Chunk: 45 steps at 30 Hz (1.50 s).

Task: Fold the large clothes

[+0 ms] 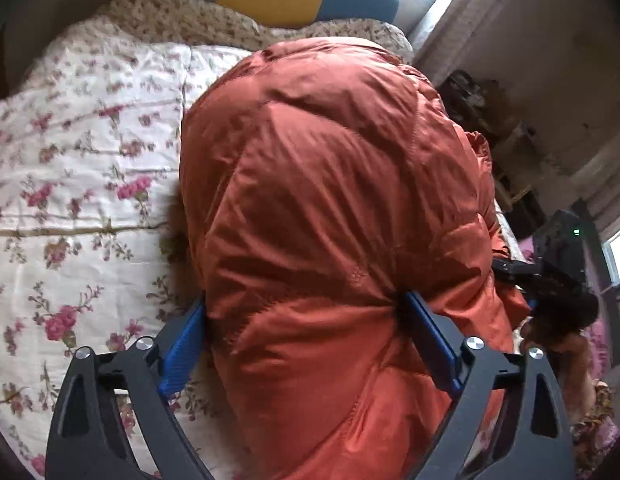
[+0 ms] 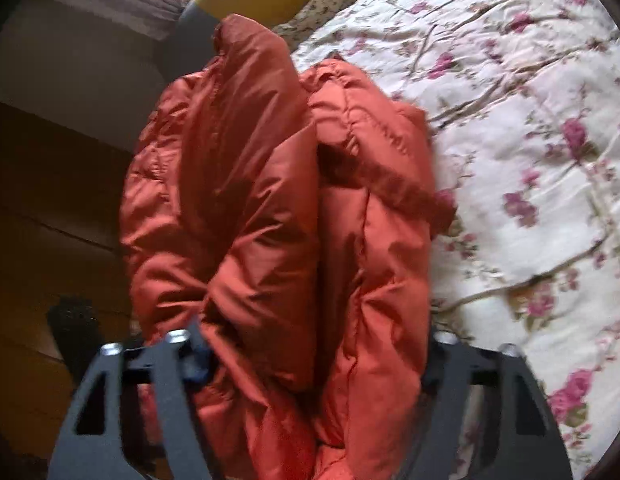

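— Jacket position is asked first: where is it kept?

— It is laid on the flowered quilt, near the quilt's edge, already doubled into a thick bundle with its two halves pressed side by side.

— How is it held by the left claw?

— Its blue pads are set on both sides of the padded bundle and pressed into it, so the bundle is gripped.

— And by the right claw?

— The same bundle is clamped there too, although one pad is hidden. Probably both ends are held so that the puffy layers are not allowed to spring open.
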Available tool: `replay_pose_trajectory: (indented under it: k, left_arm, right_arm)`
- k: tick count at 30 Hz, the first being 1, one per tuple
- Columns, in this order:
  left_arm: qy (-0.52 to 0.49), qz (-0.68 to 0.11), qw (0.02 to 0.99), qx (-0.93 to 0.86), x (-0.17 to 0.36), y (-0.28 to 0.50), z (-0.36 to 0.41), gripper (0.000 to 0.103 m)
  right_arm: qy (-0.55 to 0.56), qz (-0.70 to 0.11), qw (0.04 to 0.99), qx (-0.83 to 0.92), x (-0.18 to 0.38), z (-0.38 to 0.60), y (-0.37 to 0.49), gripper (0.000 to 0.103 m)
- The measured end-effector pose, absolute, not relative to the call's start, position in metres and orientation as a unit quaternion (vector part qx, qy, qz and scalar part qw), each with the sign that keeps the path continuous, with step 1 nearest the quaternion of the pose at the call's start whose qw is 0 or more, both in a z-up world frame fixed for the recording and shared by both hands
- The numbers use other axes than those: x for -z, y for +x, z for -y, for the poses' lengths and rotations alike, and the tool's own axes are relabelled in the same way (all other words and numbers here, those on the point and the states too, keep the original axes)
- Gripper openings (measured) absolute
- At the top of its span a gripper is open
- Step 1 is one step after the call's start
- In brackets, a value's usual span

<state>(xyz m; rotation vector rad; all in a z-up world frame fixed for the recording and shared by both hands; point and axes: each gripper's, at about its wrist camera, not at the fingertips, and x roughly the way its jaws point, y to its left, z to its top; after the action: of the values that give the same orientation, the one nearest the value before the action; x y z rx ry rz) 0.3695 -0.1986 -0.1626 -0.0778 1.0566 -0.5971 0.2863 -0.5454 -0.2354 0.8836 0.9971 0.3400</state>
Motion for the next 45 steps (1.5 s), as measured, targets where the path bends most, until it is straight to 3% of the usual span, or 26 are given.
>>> replay_pose_trajectory:
  k: [2,7,23,33,39,45]
  left_arm:
    - [-0.029,-0.486,0.829,0.274,0.16,0.367,0.2,0.079]
    - [-0.013,-0.451,0.849,0.277,0.142,0.354,0.2,0.065]
    - [-0.021,-0.311,0.917,0.247,0.07,0.341,0.15,0.05]
    - [-0.053,-0.278,0.942,0.179,0.07,0.369,0.057,0.049]
    - [-0.069,-0.295,0.946,0.119,0.094,0.386,-0.001,0.049]
    - [-0.07,-0.336,0.936,0.085,0.132,0.386,-0.028,0.062]
  right_arm:
    - [0.412,-0.447,0.776,-0.17,0.232,0.546,0.283,0.046]
    - [0.418,-0.406,0.79,-0.189,0.215,0.546,0.265,0.036]
    - [0.374,-0.308,0.833,-0.268,0.138,0.486,0.253,0.034]
    - [0.346,-0.311,0.827,-0.317,0.126,0.39,0.315,0.034]
    - [0.3,-0.339,0.831,-0.323,0.147,0.328,0.346,0.034]
    - [0.253,-0.375,0.853,-0.261,0.187,0.298,0.341,0.041]
